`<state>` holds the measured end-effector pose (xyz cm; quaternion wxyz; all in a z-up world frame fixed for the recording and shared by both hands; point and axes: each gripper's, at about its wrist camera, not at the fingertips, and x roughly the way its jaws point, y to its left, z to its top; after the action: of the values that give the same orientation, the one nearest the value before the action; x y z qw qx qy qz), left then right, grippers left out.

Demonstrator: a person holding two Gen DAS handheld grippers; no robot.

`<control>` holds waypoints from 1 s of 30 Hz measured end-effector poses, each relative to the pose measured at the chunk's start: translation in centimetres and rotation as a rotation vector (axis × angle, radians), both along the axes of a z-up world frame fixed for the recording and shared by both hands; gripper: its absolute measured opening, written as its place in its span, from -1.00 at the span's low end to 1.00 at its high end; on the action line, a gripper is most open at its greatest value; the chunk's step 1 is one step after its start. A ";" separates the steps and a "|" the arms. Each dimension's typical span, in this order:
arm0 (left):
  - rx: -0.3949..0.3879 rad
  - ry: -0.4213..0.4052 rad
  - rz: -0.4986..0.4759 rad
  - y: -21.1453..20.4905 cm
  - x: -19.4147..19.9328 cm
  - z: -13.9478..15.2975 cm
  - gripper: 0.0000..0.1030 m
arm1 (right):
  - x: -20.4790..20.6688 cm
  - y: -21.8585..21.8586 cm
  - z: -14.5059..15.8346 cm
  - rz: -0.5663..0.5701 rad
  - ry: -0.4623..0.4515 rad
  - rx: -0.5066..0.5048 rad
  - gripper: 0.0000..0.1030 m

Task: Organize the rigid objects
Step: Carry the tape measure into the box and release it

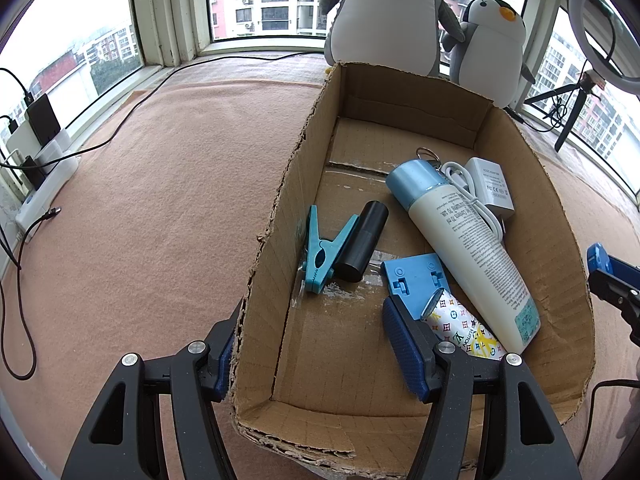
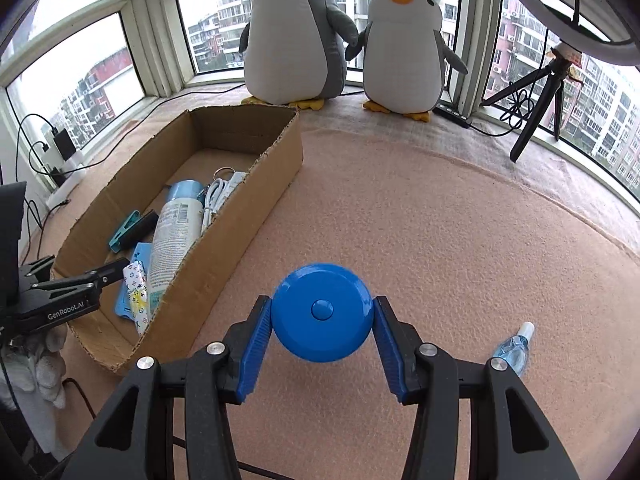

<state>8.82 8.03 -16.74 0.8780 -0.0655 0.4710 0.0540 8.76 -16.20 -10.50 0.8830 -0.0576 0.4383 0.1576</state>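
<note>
A round blue case [image 2: 322, 312] is clamped between the fingers of the right gripper [image 2: 322, 338] and held above the pink blanket [image 2: 440, 240], just beside the cardboard box [image 2: 240, 216]. The fingers of the left gripper [image 1: 316, 340] are spread apart astride the box's left wall, one outside and one inside, near a white bottle [image 1: 460, 248], a teal clip [image 1: 320, 256] and a black cylinder [image 1: 362, 246] lying in the box.

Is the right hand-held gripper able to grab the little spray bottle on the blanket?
Probably not yet: the right hand-held gripper is already full with the blue disc. The spray bottle lies unblocked beside it.
</note>
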 end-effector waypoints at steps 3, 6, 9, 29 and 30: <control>0.000 0.000 0.000 0.0 0.0 0.0 0.31 | 0.3 1.0 1.8 0.020 -0.034 0.029 -0.10; 0.000 0.000 0.000 0.0 0.0 0.0 0.31 | 0.8 2.2 3.0 0.046 -0.055 0.054 -0.10; -0.002 -0.001 0.001 0.0 0.0 0.0 0.31 | 1.1 3.8 3.7 0.073 -0.063 0.075 -0.10; -0.006 -0.002 0.003 0.0 -0.1 -0.1 0.31 | 3.6 9.9 1.2 0.164 -0.021 0.035 -0.10; -0.006 -0.002 0.003 0.0 -0.1 -0.1 0.31 | 3.6 9.9 1.1 0.163 -0.024 0.031 -0.10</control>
<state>8.73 8.08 -16.88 0.8783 -0.0691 0.4701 0.0540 12.37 -6.32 -9.38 0.8731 -0.0815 0.4192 0.2352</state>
